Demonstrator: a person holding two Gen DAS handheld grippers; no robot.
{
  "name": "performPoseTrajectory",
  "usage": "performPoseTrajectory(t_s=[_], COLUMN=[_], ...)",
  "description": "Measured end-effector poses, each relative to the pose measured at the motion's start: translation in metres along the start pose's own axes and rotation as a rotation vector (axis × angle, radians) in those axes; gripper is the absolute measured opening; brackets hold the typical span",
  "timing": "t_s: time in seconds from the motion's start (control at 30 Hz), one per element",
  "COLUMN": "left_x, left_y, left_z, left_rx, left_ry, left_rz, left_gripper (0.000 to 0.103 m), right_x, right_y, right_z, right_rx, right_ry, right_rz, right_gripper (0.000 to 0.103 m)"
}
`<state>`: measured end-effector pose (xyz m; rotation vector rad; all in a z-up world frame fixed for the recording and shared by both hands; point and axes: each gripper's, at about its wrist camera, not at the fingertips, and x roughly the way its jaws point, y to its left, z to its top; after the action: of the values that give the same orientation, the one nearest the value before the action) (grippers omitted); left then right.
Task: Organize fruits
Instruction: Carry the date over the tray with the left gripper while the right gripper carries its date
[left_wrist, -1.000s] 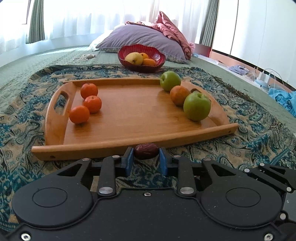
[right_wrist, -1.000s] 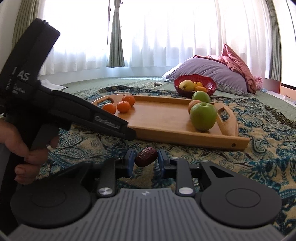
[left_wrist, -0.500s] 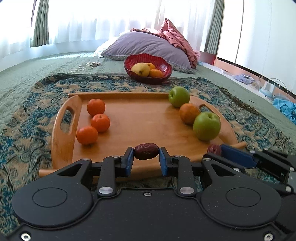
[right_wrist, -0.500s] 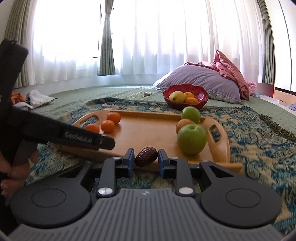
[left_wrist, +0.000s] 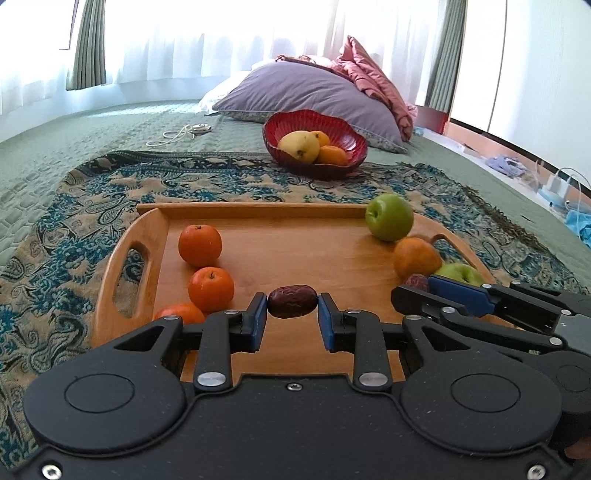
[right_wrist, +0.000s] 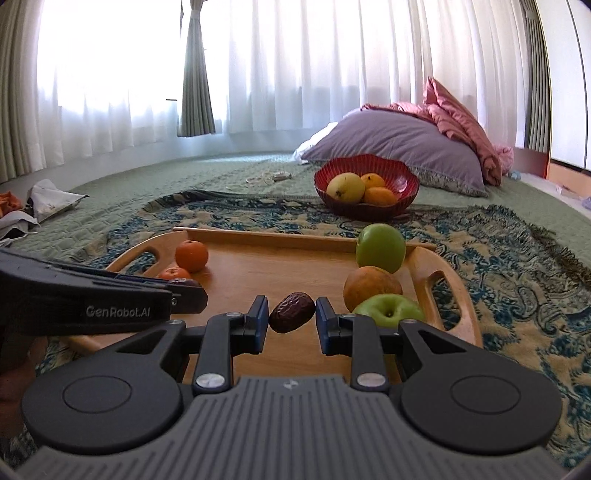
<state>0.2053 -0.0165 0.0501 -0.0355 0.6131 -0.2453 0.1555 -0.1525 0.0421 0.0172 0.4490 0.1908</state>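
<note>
My left gripper (left_wrist: 292, 312) is shut on a dark red date (left_wrist: 292, 301), held over the near part of the wooden tray (left_wrist: 280, 254). My right gripper (right_wrist: 291, 314) is shut on a second date (right_wrist: 291, 312), also over the tray (right_wrist: 280, 266); it shows at the right of the left wrist view (left_wrist: 421, 286). On the tray lie three tangerines (left_wrist: 200, 245) at the left, and two green apples (left_wrist: 389, 217) with an orange (left_wrist: 415, 257) between them at the right.
A red bowl (left_wrist: 343, 136) with a yellow fruit and oranges stands beyond the tray on the patterned blanket (left_wrist: 55, 236). A purple pillow (left_wrist: 314, 92) lies behind it. The left gripper's body (right_wrist: 92, 301) crosses the left of the right wrist view.
Both grippers, each holding its date, have moved forward from the blanket in front of the tray to over the tray's near part. The fruits on the tray have not moved.
</note>
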Motion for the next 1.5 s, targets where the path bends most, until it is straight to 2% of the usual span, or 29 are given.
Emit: performPoseTrajectory(t_s=[0.33, 0.8, 1.0, 1.2, 1.33, 1.5], left_x=[0.026, 0.045, 0.057, 0.063, 0.064, 0.065], left_y=[0.004, 0.006, 0.015, 0.020, 0.016, 0.014], left_z=[0.005, 0.010, 0.025, 0.028, 0.026, 0.026], left_rx=[0.006, 0.030, 0.012, -0.013, 0.013, 0.011], left_ry=[0.016, 0.037, 0.055, 0.072, 0.072, 0.076], left_rz=[0.025, 0.041, 0.043, 0.030, 0.039, 0.041], left_gripper=[0.028, 0.028, 0.028, 0.028, 0.028, 0.029], right_x=[0.032, 0.044, 0.064, 0.093, 0.103, 0.110], right_y=[-0.012, -0.002, -0.005, -0.024, -0.026, -0.023], right_z=[0.006, 0.014, 0.034, 0.057, 0.063, 0.064], right_rx=[0.076, -0.007, -0.009, 0.112, 0.113, 0.126], right_ry=[0.059, 0.076, 0.178, 0.325, 0.381, 0.410], right_rz=[0.005, -0.008, 0.016, 0.037, 0.017, 0.006], right_gripper=[0.032, 0.032, 0.033, 0.033, 0.033, 0.034])
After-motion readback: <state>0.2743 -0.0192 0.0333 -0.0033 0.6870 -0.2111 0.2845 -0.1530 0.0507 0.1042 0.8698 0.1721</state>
